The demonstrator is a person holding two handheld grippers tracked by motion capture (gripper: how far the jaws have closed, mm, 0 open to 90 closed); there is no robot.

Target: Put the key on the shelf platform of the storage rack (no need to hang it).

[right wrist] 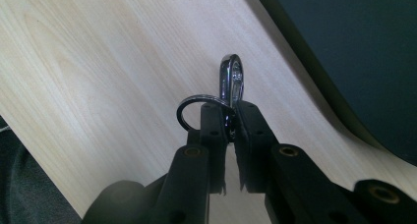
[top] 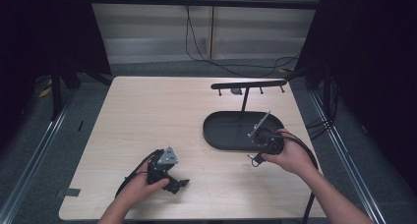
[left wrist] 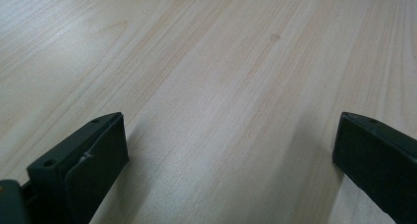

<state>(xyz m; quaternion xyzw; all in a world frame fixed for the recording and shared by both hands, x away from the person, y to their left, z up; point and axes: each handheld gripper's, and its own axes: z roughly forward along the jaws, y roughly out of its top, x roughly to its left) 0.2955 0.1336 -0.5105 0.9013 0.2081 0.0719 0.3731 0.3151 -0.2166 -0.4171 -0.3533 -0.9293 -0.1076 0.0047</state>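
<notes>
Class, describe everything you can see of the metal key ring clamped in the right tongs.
The key ring looks like shiny chromed metal: an upright clasp loop, with a thinner round split ring beside it. The right tongs pinch it between their black jaws, holding it above the pale wooden table, near the dark oval tray.

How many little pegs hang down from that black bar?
4. The pegs hang in a row under the black bar: one near its left end, two near the middle, one near its right end; more may be hidden.
</notes>
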